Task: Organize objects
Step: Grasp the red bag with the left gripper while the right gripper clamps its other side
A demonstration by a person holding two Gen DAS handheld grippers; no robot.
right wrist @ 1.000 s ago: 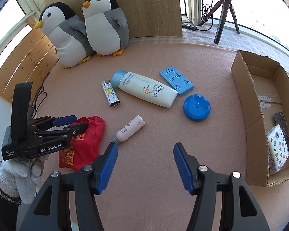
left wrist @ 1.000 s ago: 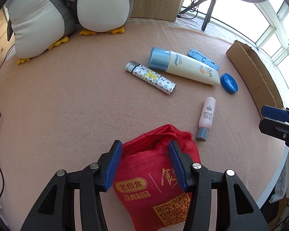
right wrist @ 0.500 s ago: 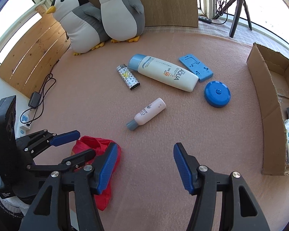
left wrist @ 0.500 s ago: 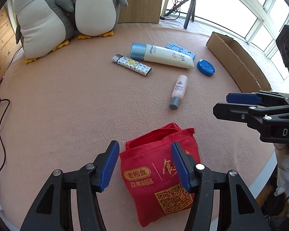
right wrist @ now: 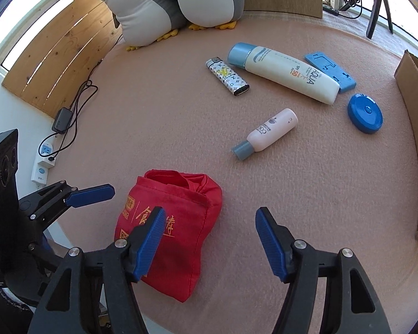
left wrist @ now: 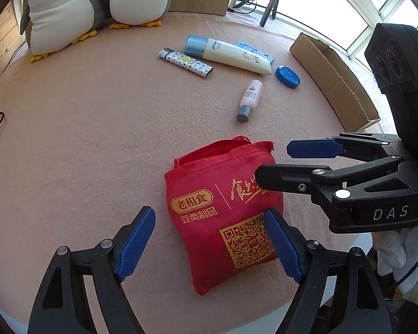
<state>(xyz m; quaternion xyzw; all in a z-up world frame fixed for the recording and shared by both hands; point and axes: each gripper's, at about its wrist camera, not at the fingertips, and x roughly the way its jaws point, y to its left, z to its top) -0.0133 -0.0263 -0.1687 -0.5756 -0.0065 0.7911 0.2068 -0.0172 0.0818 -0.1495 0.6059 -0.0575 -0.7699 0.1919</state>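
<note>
A red cloth bag (left wrist: pixel 223 208) with yellow print lies flat near the table's front edge. My left gripper (left wrist: pixel 209 242) hangs over its near end with jaws opening. The bag lies partly between the pads, which do not press it. My right gripper (left wrist: pixel 276 162) comes in from the right above the bag's far corner. In the right wrist view my right gripper (right wrist: pixel 210 240) has jaws opening, its left finger over the red bag (right wrist: pixel 175 222), nothing pinched. One blue pad (right wrist: pixel 89 194) of the left gripper shows at the left.
On the pink felt lie a sunscreen tube (right wrist: pixel 284 75), a patterned lighter (right wrist: pixel 227 76), a small pink bottle (right wrist: pixel 267 133), a blue disc (right wrist: pixel 365 117) and a flat blue piece (right wrist: pixel 330 71). A cardboard box (left wrist: pixel 334 80) stands right, two plush penguins (left wrist: pixel 97 5) behind, a power strip (right wrist: pixel 44 161) left.
My left jaws have widened off the red bag and pulled back from it; the bag now lies loose. My right gripper has swung left and down toward the bag.
</note>
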